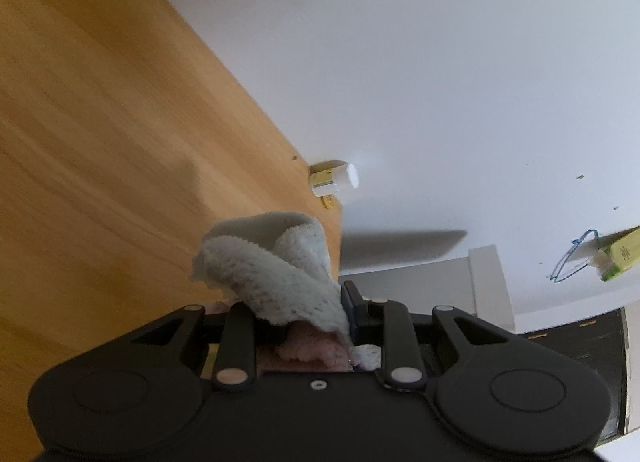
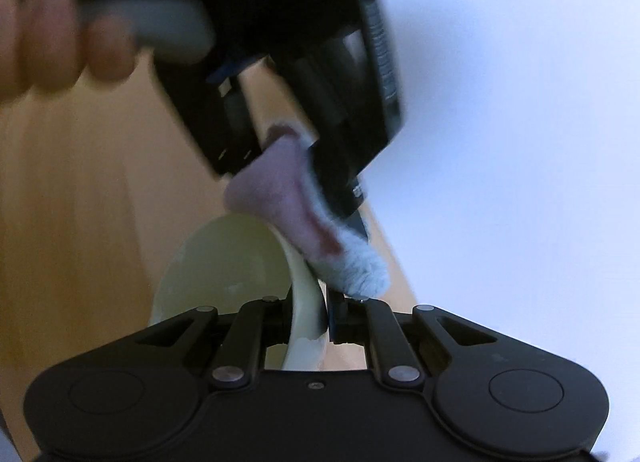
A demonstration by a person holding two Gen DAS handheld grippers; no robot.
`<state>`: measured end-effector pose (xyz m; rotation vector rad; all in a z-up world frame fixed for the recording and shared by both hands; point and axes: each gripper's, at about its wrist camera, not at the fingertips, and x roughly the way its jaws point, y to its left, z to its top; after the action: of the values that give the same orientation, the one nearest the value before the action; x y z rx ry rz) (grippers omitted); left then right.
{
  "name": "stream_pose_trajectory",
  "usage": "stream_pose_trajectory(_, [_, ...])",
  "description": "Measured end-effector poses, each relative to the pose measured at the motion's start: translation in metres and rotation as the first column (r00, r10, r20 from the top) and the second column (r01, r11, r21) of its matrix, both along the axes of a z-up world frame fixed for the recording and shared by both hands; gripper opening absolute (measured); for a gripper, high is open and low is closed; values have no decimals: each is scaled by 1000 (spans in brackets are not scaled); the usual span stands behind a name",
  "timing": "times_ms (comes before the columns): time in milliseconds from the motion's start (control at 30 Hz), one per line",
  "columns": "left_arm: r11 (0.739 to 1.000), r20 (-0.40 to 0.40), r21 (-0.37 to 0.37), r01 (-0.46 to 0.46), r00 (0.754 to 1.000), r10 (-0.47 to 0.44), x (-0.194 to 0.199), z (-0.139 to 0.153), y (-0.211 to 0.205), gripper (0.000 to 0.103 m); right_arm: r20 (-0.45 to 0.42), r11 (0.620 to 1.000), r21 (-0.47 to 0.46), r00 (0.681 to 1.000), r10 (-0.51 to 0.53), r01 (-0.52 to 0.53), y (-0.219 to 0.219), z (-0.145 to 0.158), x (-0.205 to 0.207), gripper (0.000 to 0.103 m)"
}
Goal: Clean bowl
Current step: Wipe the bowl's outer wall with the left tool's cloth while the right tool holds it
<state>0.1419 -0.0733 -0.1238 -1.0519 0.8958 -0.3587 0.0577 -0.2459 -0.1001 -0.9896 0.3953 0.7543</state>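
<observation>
My left gripper (image 1: pixel 304 314) is shut on a fluffy cloth (image 1: pixel 268 266), white on one side and pink on the other. In the right wrist view the left gripper (image 2: pixel 304 166) comes down from above, blurred, and the cloth (image 2: pixel 320 238) presses on the rim of a pale green bowl (image 2: pixel 228 258). My right gripper (image 2: pixel 308 318) is shut on the bowl's rim and holds the bowl tilted on edge over the wooden table (image 2: pixel 80 182).
A wooden table top (image 1: pixel 100 122) meets a white wall (image 1: pixel 440 62). A small white-capped bottle (image 1: pixel 332 178) stands at the table's far edge. A yellow-green carton (image 1: pixel 620 254) is at the right. The person's hand (image 2: pixel 48 34) grips the left handle.
</observation>
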Motion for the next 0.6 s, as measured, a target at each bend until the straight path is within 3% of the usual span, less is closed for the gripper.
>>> stream_pose_trajectory(167, [999, -2, 37, -4, 1000, 4, -5, -1, 2, 24, 25, 999, 12, 999, -39, 39, 3, 5, -5, 15])
stream_pose_trajectory(400, [997, -104, 61, -53, 993, 59, -6, -25, 11, 24, 16, 994, 45, 994, -104, 103, -3, 13, -10, 15])
stream_pose_trajectory(600, [999, -80, 31, -42, 996, 45, -8, -14, 8, 22, -30, 987, 80, 990, -140, 142, -8, 21, -8, 15])
